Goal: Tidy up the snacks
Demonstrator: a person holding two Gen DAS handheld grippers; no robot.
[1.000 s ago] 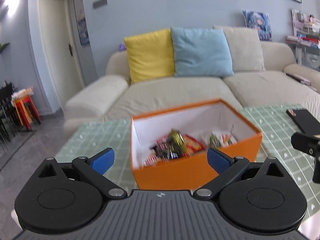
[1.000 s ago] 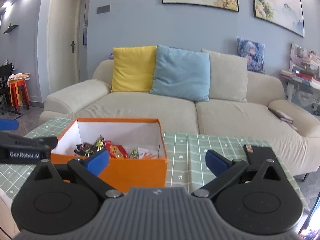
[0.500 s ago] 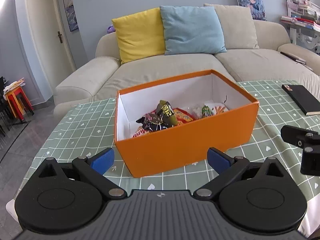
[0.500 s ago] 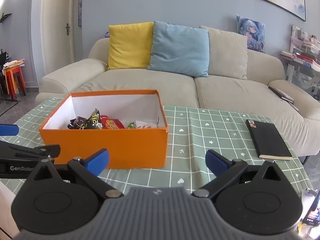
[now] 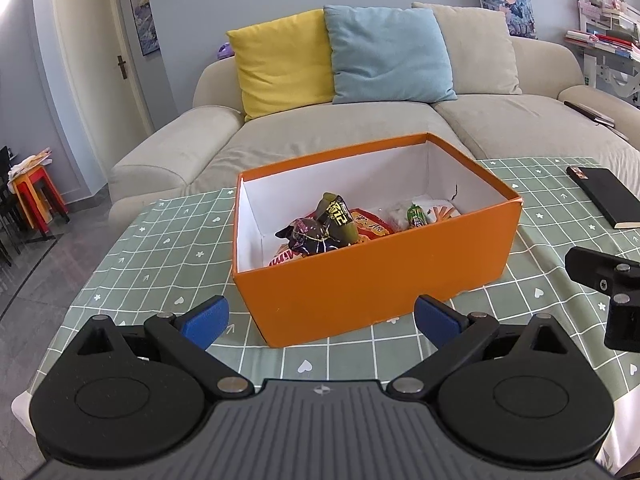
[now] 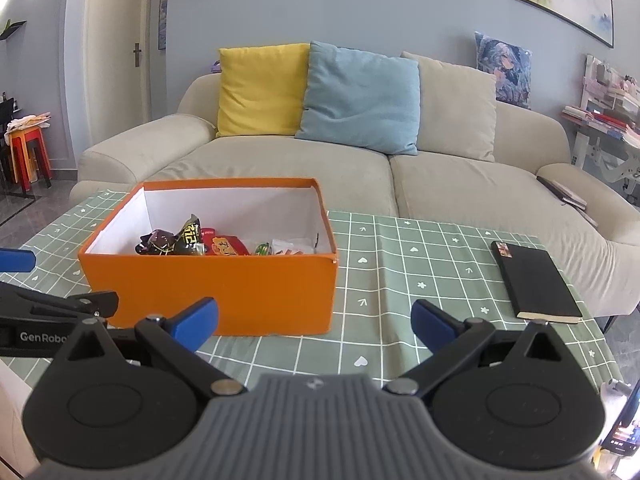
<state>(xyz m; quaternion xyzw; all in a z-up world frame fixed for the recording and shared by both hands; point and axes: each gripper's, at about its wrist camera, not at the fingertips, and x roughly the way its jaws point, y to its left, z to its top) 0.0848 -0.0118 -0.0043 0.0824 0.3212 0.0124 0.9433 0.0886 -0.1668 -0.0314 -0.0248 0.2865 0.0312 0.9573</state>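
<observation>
An orange box (image 5: 380, 280) (image 6: 224, 292) with a white inside stands on the green checked tablecloth (image 5: 168, 240) (image 6: 400, 280). Several snack packets (image 5: 324, 228) (image 6: 188, 240) lie in it, dark and red ones at the left, a small green one and a white one at the right. My left gripper (image 5: 320, 318) is open just in front of the box's near wall, nothing between its blue pads. My right gripper (image 6: 314, 316) is open too, empty, facing the box's right front corner. Each gripper shows at the edge of the other's view.
A black notebook (image 6: 536, 280) (image 5: 608, 200) lies on the tablecloth to the right of the box. Behind the table stands a beige sofa (image 6: 360, 168) with yellow, blue and beige cushions. Red stools (image 6: 28, 152) stand on the floor at far left.
Both views have tilted downward and pulled back a little, so the box and its snacks now show from higher up. Both grippers stay open and empty.
</observation>
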